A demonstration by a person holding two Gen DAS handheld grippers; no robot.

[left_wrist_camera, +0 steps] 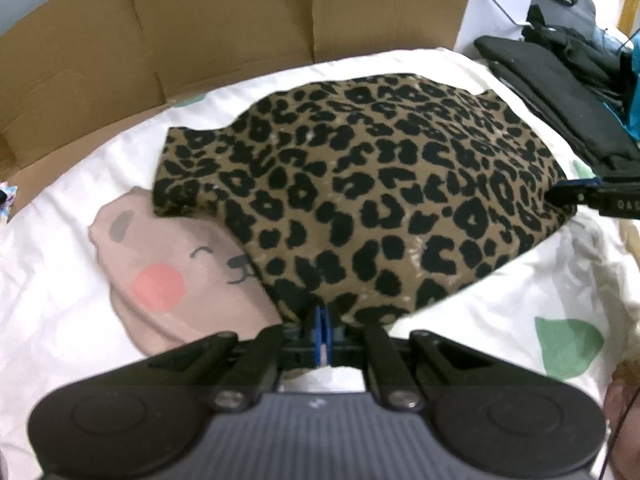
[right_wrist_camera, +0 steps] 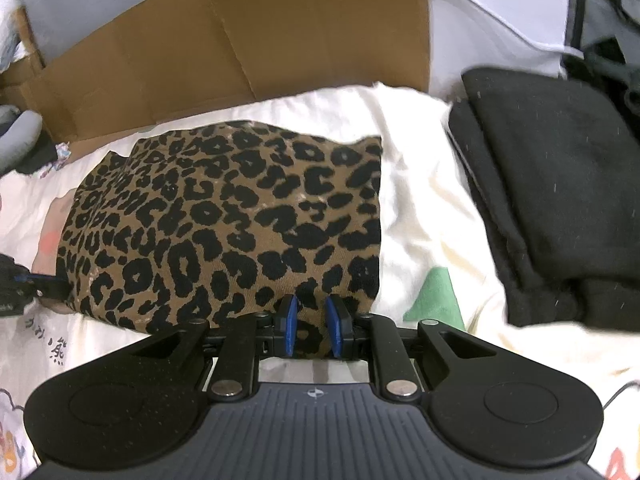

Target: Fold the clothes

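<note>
The leopard-print garment [left_wrist_camera: 360,184] was spread on the white printed bedsheet [left_wrist_camera: 60,240], partly covering the pink bear print [left_wrist_camera: 160,280]. Its near hem was pinched between the closed fingers of the left gripper [left_wrist_camera: 322,332]. The right gripper [right_wrist_camera: 313,330] was held at the garment's edge, its blue fingers [right_wrist_camera: 289,328] parted around the fabric. Folded black clothes [right_wrist_camera: 560,184] lay well beside the garment, a cardboard box [right_wrist_camera: 240,40] behind it.

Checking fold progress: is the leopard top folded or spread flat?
Folded, at least partly: the leopard top lies as a compact doubled block, one sleeve sticking out, both grippers at its near edge.
</note>
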